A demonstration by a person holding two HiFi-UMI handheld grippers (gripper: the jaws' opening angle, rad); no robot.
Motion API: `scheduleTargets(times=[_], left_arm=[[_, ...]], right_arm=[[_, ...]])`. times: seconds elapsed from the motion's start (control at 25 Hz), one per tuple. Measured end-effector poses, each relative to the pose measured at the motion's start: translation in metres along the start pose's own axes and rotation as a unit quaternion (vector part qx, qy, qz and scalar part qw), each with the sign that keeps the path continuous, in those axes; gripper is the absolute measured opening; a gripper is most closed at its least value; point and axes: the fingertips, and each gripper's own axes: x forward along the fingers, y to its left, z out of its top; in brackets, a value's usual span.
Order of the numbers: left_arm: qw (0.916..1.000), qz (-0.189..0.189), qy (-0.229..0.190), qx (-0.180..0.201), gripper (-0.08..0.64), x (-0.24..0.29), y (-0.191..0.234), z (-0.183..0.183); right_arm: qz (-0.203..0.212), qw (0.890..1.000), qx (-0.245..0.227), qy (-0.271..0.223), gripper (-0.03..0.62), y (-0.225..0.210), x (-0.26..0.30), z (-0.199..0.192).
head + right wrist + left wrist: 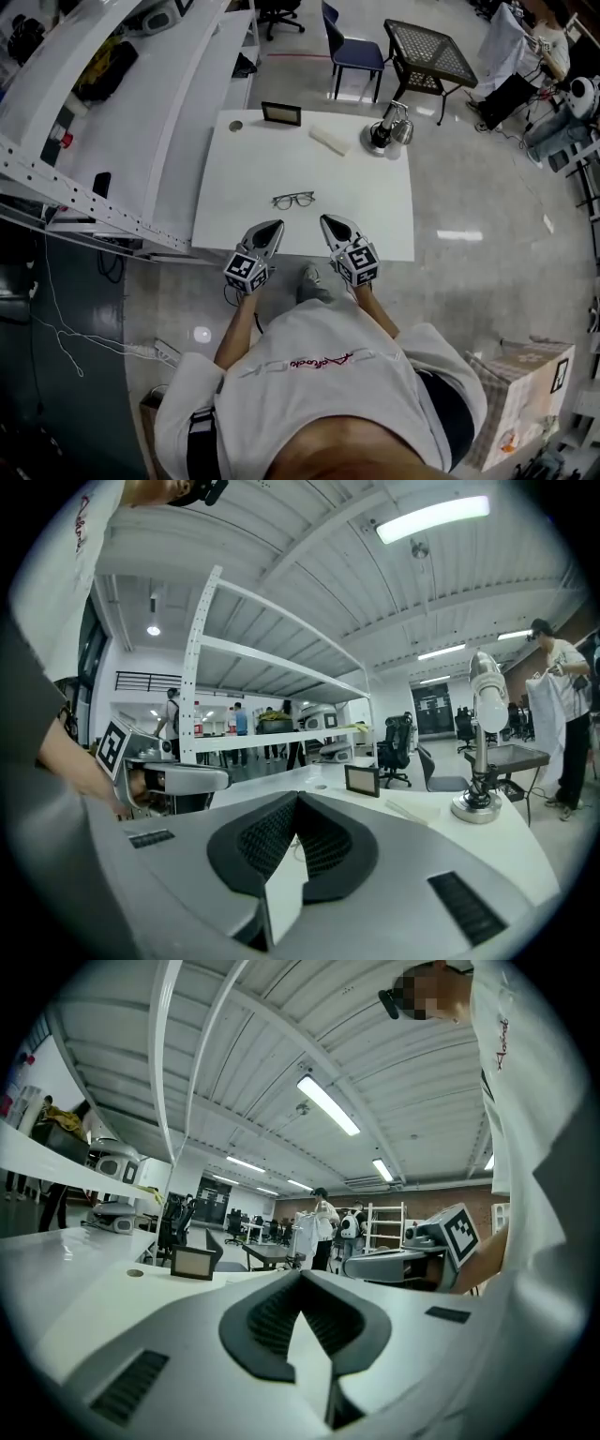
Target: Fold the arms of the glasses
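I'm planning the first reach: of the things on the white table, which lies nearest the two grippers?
The glasses, alone mid-table toward the near edge; the dark frame, white block and metal lamp all sit along the far edge.

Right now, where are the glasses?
In the head view the glasses lie near the middle of the table, toward its front edge, just beyond the left tool and right tool.
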Motion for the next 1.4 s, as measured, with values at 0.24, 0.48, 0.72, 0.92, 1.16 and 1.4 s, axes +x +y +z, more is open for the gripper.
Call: scheduleTargets(times=[0.24, 0.48, 0.72, 0.92, 1.16, 1.4], left_arm=[[0.9999, 0.004, -0.011, 0.009, 0.017, -0.05, -0.038, -0.011], [0.9998, 0.004, -0.013, 0.015, 0.017, -0.085, -0.074, -0.021], [0.9998, 0.008, -0.017, 0.006, 0.017, -0.112, -0.108, -0.031], [0.9999, 0.001, -0.017, 0.0, 0.017, -0.125, -0.127, -0.039], [0.9998, 0.0, -0.018, 0.003, 0.017, -0.136, -0.139, -0.042], [0.9997, -0.003, -0.023, 0.007, 0.017, -0.144, -0.153, -0.04]], right_arm=[[0.005, 1.0, -0.005, -0.007, 0.023, 0.048, -0.045, -0.013], [-0.012, 1.0, -0.014, -0.009, 0.022, 0.078, -0.088, -0.023], [-0.027, 0.999, -0.022, -0.006, 0.021, 0.099, -0.129, -0.026], [-0.036, 0.999, -0.02, -0.012, 0.021, 0.108, -0.147, -0.027], [-0.041, 0.999, -0.019, -0.018, 0.02, 0.117, -0.163, -0.029], [-0.035, 0.999, -0.024, -0.021, 0.021, 0.128, -0.175, -0.03]])
